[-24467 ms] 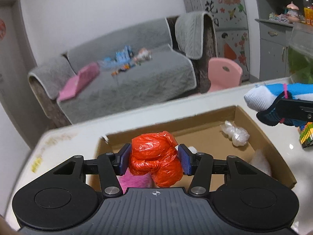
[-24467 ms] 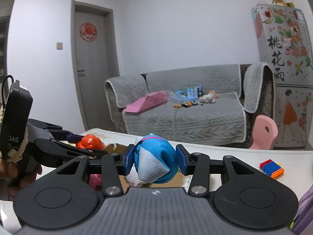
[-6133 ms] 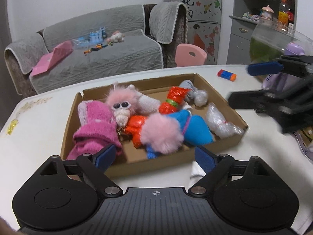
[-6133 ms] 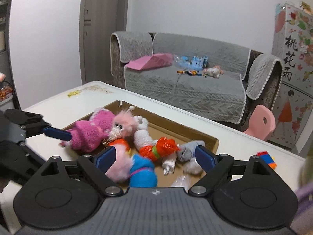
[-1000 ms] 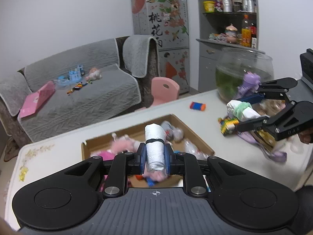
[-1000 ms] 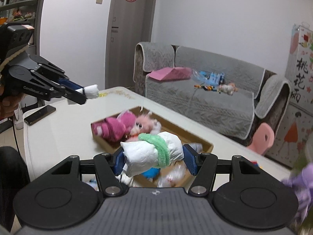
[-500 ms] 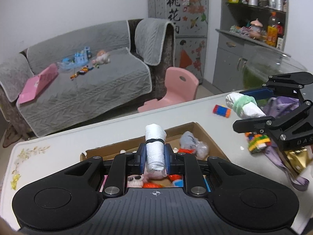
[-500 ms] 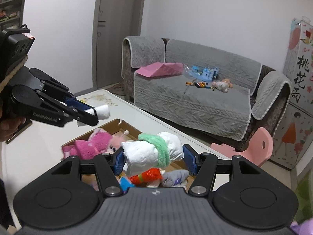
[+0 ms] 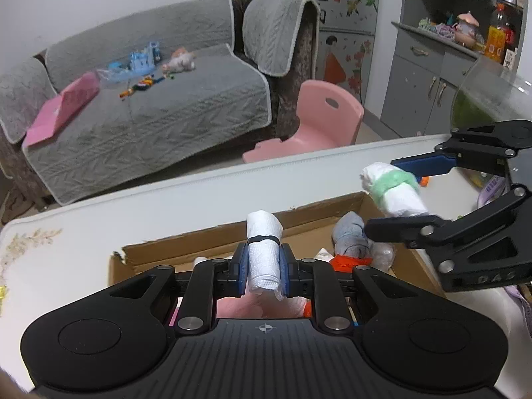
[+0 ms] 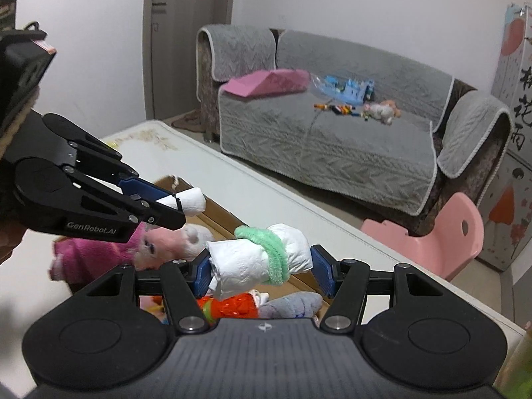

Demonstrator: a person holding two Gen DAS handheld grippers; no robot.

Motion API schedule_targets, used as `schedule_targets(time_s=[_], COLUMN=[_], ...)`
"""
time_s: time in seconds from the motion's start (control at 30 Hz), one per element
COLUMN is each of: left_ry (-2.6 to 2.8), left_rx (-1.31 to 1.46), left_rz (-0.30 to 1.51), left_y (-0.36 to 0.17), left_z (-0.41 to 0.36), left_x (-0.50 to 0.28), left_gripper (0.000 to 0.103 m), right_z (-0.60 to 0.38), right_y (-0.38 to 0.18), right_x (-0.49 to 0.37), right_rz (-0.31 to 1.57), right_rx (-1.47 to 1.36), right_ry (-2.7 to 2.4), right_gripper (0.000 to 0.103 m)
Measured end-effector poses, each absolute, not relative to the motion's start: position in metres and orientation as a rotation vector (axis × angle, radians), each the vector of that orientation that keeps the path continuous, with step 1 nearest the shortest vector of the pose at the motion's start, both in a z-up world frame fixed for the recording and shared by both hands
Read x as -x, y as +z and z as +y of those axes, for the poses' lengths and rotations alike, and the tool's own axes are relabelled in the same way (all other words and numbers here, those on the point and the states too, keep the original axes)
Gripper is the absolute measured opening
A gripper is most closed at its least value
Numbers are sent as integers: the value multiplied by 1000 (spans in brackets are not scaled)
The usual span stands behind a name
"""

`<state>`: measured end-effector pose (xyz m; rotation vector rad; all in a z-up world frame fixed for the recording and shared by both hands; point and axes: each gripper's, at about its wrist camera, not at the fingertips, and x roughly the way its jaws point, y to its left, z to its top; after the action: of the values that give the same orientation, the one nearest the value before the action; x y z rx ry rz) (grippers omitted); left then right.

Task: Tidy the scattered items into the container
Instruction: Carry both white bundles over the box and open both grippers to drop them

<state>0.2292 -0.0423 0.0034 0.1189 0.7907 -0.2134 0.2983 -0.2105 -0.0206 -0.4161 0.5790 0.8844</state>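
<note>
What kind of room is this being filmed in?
Most likely a family living room: a grey-covered sofa strewn with toys, a small pink child's chair, and a cabinet with bottles and trinkets on its shelf.

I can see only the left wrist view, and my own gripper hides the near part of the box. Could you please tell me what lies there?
Observer: In the right wrist view, a magenta plush toy and a pink fluffy toy lie in the cardboard box. They show just below the left gripper, which is shut on its white roll with the black band.
Operator: Thank you. How exactly does the right gripper hold its roll?
Observer: The right gripper clamps the white roll with the green band crosswise, with one pad on each end of it.
</note>
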Motion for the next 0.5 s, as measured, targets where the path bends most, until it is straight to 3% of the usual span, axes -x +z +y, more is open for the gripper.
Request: schedule_targets(time_s=[0.33,0.47,0.5], left_ry=[-202,-195,-194], left_rx=[-155,-167,-172], left_rz=[835,846,847], left_y=[-23,-30,-31], left_z=[-57,-59,-59], left_x=[-252,-254,-255], left_gripper=[26,30,38], right_z=[-197,-195,-195], right_y=[-37,-41,-42], right_x=[-303,-304,-303], right_rz=[622,629,628], right_rx=[476,482,482], right_ry=[870,867,864], right_gripper=[57,57,57])
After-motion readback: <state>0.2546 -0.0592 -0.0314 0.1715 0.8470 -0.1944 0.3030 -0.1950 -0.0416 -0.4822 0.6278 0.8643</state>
